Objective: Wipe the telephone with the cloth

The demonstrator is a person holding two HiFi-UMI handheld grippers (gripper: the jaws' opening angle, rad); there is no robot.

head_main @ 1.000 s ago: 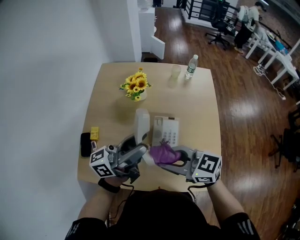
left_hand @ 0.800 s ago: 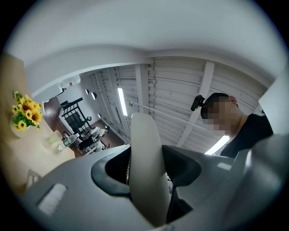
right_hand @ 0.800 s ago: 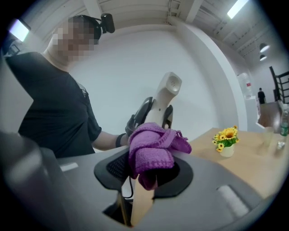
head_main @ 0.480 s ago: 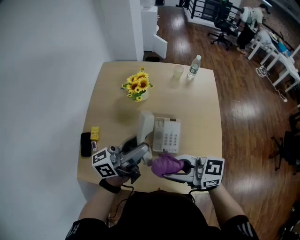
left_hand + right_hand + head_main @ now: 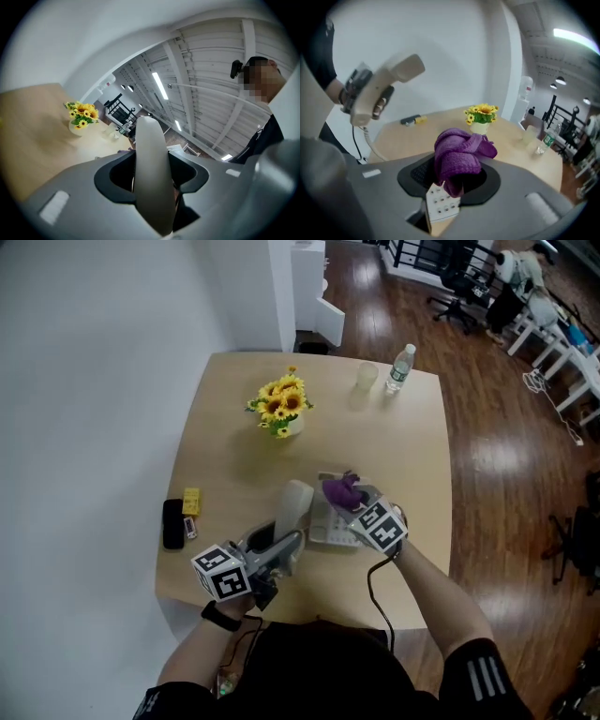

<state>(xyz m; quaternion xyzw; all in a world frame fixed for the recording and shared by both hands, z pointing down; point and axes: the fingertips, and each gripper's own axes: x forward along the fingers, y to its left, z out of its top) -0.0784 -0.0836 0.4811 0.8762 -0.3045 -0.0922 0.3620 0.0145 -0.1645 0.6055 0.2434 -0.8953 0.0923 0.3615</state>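
Note:
A white telephone base (image 5: 328, 521) lies on the wooden table (image 5: 234, 456), its keypad (image 5: 440, 206) showing below the right gripper's jaws. My left gripper (image 5: 281, 545) is shut on the white handset (image 5: 292, 507), holding it lifted to the left of the base; the handset (image 5: 152, 178) fills the gap between the jaws. My right gripper (image 5: 349, 495) is shut on a bunched purple cloth (image 5: 341, 489) and hovers over the base's far end. The cloth (image 5: 459, 157) hangs just above the keypad. The handset (image 5: 382, 86) with its cord also shows in the right gripper view.
A pot of sunflowers (image 5: 282, 405) stands at the table's middle rear. A glass (image 5: 366, 378) and a water bottle (image 5: 399, 368) are at the far right corner. A black object (image 5: 172, 523) and a small yellow item (image 5: 190, 501) lie by the left edge.
My right gripper has carried the purple cloth forward from the near table edge to above the telephone base. The left gripper still holds the handset, shifted slightly.

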